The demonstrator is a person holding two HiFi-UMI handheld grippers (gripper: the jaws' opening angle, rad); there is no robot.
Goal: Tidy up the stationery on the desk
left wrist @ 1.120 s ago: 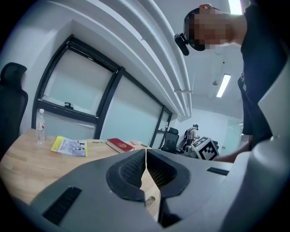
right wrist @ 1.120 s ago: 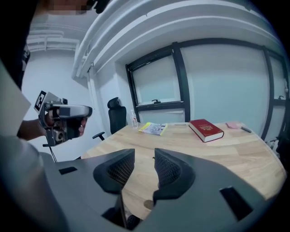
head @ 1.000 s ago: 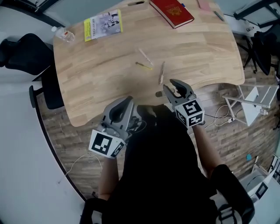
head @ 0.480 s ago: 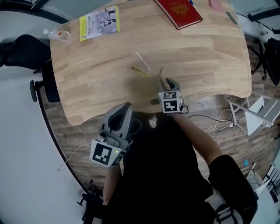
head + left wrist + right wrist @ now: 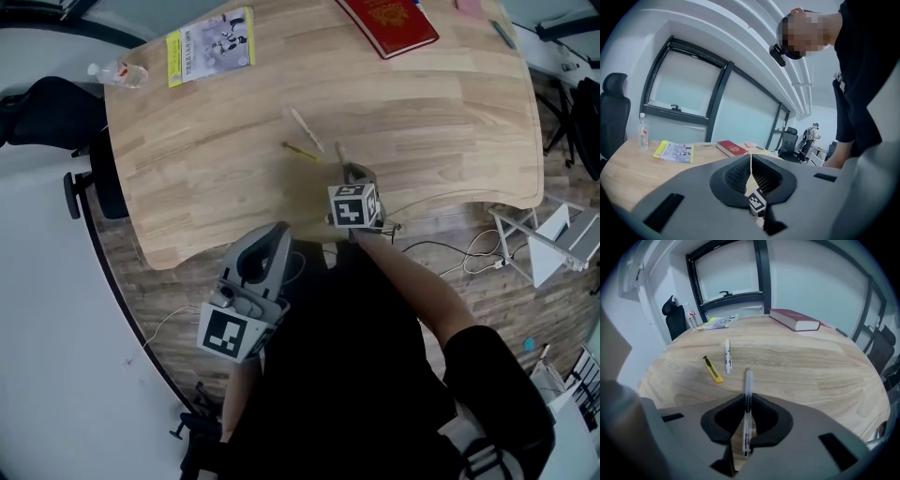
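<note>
A clear pen (image 5: 748,385) lies on the wooden desk (image 5: 441,122), its tip pointing away from me. My right gripper (image 5: 747,416) points steeply down over the pen's near end; its jaws have just been closing and now pinch the barrel. From the head view the right gripper (image 5: 349,171) hides most of the pen (image 5: 339,152). A yellow utility knife (image 5: 712,369) and a white marker (image 5: 727,356) lie just left of it. My left gripper (image 5: 751,165) is shut and empty, held off the desk's near edge (image 5: 272,234).
A red book (image 5: 389,21) lies at the far side of the desk, with a yellow-edged booklet (image 5: 210,45) and a water bottle (image 5: 118,73) at the far left. A black office chair (image 5: 47,108) stands left of the desk. Cables and a white rack (image 5: 544,234) are on the floor to the right.
My right gripper came forward from the desk's near edge and dropped onto the clear pen, jaws narrowing around it. The left gripper shifted slightly below the desk edge.
</note>
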